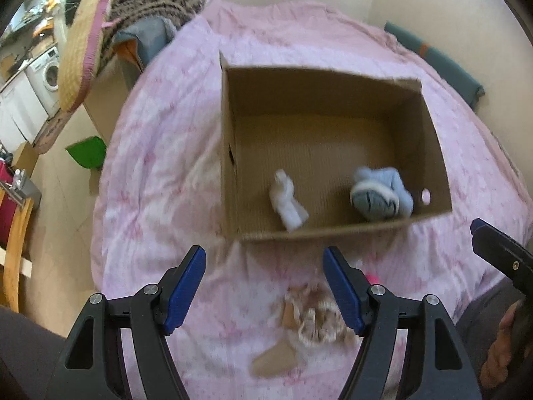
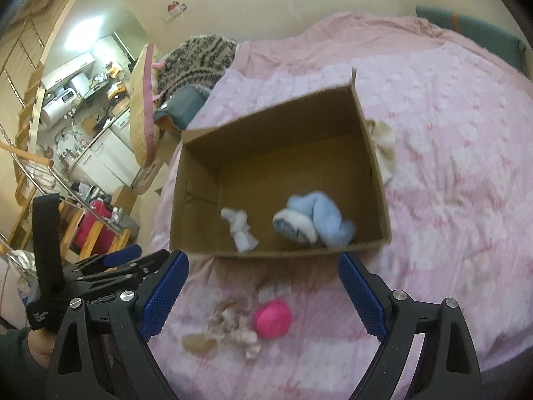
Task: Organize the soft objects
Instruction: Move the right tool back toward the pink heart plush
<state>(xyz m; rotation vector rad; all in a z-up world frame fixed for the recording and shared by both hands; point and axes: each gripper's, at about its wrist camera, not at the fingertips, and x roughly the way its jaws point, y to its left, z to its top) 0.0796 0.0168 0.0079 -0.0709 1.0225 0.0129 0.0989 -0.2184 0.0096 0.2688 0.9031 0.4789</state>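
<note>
An open cardboard box (image 1: 230, 180) (image 2: 196, 196) sits on the pink bed. Inside lie a white soft toy (image 1: 287, 203) (image 2: 239, 226) and a light blue plush slipper (image 1: 381, 195) (image 2: 314, 221). In front of the box, on the quilt, lie a beige curly soft toy (image 1: 309, 323) (image 2: 233, 325) and a pink ball (image 2: 272, 319), its edge showing in the left view (image 1: 372, 279). A cream cloth (image 2: 383, 146) lies beside the box's right wall. My left gripper (image 1: 265, 283) is open and empty above the beige toy. My right gripper (image 2: 263, 286) is open and empty above the ball.
The pink quilt (image 1: 160, 180) (image 2: 449, 173) covers the bed. A straw hat (image 1: 83, 50), striped fabric (image 1: 156, 0) and a grey cushion pile up at the bed's far left. A teal mat (image 1: 439, 63) lies along the wall. The floor drops off at the left.
</note>
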